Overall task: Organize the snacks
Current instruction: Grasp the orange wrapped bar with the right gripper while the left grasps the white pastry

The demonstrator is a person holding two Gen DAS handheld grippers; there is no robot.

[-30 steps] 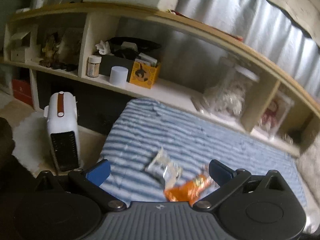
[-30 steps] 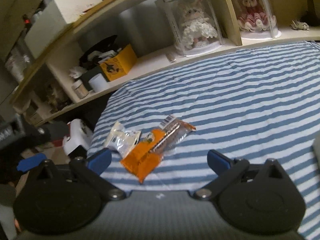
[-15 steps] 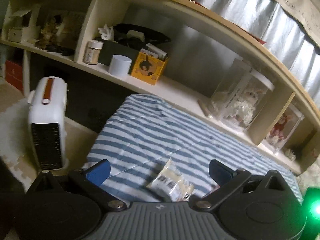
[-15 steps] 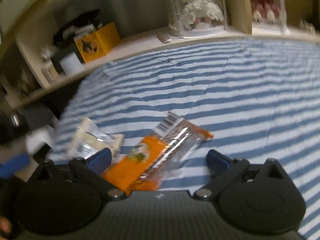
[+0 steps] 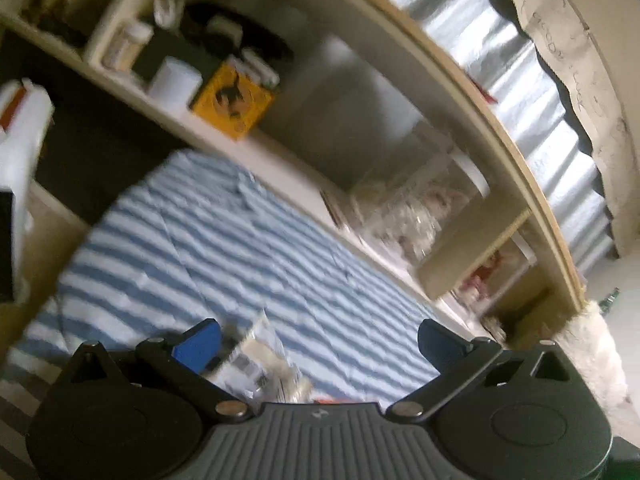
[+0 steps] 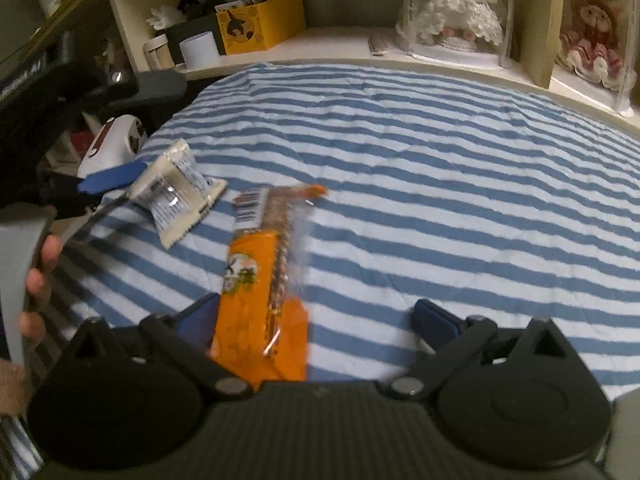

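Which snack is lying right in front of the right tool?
The orange snack packet. It lies on the striped blanket, its near end between the open right tool fingers. The white snack packet sits farther left, by the left tool.

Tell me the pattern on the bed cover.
Blue and white stripes on the bed cover, clearest in the right wrist view.

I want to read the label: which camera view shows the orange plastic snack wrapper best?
The right wrist view: the orange plastic snack wrapper lies whole on the striped cover between the open fingers. The left wrist view shows only a blurred orange sliver.
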